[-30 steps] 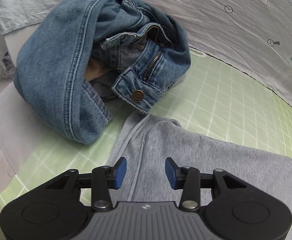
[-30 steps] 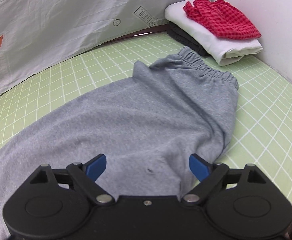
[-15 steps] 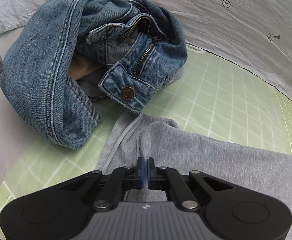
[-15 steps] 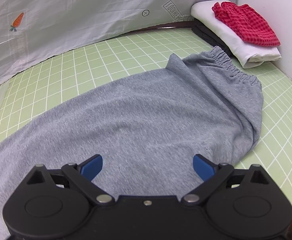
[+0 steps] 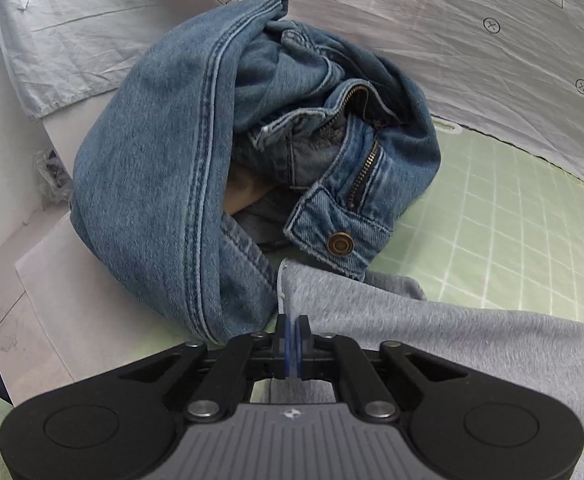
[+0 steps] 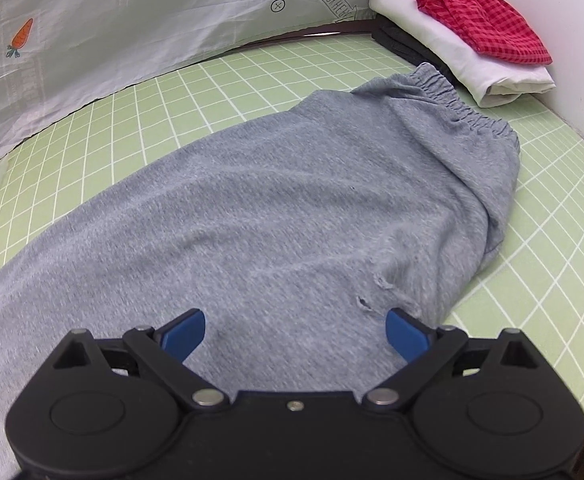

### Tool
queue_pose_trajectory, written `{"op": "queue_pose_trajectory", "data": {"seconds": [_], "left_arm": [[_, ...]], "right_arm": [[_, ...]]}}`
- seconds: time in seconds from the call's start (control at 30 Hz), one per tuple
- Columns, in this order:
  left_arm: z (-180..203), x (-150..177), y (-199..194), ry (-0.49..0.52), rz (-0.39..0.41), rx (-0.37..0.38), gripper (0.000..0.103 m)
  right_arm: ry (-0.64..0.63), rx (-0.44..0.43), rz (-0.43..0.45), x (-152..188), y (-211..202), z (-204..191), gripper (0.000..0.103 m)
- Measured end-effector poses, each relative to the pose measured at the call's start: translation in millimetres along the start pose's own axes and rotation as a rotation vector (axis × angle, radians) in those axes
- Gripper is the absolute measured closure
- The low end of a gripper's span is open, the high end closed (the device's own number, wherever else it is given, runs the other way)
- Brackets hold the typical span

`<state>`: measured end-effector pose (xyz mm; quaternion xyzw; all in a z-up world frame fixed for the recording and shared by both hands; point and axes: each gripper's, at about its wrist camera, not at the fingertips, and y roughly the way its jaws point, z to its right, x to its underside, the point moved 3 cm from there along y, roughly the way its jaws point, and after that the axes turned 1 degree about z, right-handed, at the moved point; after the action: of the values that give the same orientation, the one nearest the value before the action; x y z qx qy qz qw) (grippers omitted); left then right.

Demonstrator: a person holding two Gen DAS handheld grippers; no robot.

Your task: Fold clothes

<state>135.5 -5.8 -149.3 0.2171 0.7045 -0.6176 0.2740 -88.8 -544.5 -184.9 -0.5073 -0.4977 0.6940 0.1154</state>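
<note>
Grabbing the leg end for the fold
Your left gripper (image 5: 293,334) is pinching the grey sweatpants (image 5: 431,328), jaws easing open slightly; right gripper (image 6: 295,332) is spread wide above them, so clamp next.

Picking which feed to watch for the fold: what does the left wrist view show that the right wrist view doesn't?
Left only: the bunched jeans by the pants' hem, and the left gripper pinching that hem, jaws opening slightly. Right only: the elastic waistband, the folded stack with red checked cloth on top, and the right gripper open over the pants. Both: the grey pants, green mat, and backdrop sheet.
</note>
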Motion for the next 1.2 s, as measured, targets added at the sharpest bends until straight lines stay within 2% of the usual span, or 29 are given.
{"op": "queue_pose_trajectory", "data": {"seconds": [0.03, 0.13, 0.27, 0.43, 0.57, 0.63, 0.77, 0.9, 0.97, 1.0, 1.07, 1.1, 1.13, 1.2], "left_arm": [[1, 2, -2, 0.006, -0.005, 0.000, 0.095], [8, 9, -13, 0.019, -0.008, 0.024, 0.074], [24, 18, -27, 0.029, -0.017, 0.073, 0.066], [59, 33, -43, 0.064, -0.041, 0.168, 0.056], [93, 49, -51, 0.096, -0.096, 0.271, 0.054], [106, 57, -52, 0.106, -0.130, 0.300, 0.053], [129, 71, -50, 0.121, -0.186, 0.286, 0.053], [144, 79, -49, 0.112, -0.213, 0.244, 0.051], [149, 80, -49, 0.125, -0.216, 0.216, 0.050], [150, 80, -49, 0.125, -0.218, 0.205, 0.050], [151, 80, -50, 0.118, -0.220, 0.190, 0.049], [150, 80, -50, 0.113, -0.220, 0.184, 0.049], [150, 81, -51, 0.107, -0.221, 0.181, 0.048], [148, 82, -52, 0.098, -0.222, 0.180, 0.048]], "right_arm": [[0.003, -0.004, 0.003, 0, 0, 2, 0.005], [0.013, -0.009, 0.013, -3, -1, 8, 0.005], [0.044, -0.021, 0.020, -11, 2, 24, 0.005], [0.130, -0.010, 0.053, -30, 7, 67, 0.005], [0.245, 0.000, 0.066, -48, 18, 121, 0.004], [0.309, 0.012, 0.070, -56, 27, 149, 0.004], [0.404, 0.003, 0.069, -73, 50, 196, 0.004], [0.401, 0.000, 0.057, -94, 73, 218, 0.009], [0.419, -0.020, 0.048, -102, 82, 225, 0.035], [0.422, -0.031, 0.050, -107, 85, 229, 0.038], [0.421, -0.041, 0.040, -115, 91, 236, 0.067], [0.423, -0.041, 0.046, -119, 93, 241, 0.074], [0.423, -0.047, 0.059, -122, 92, 245, 0.087], [0.418, -0.036, 0.097, -132, 91, 259, 0.089]]}}
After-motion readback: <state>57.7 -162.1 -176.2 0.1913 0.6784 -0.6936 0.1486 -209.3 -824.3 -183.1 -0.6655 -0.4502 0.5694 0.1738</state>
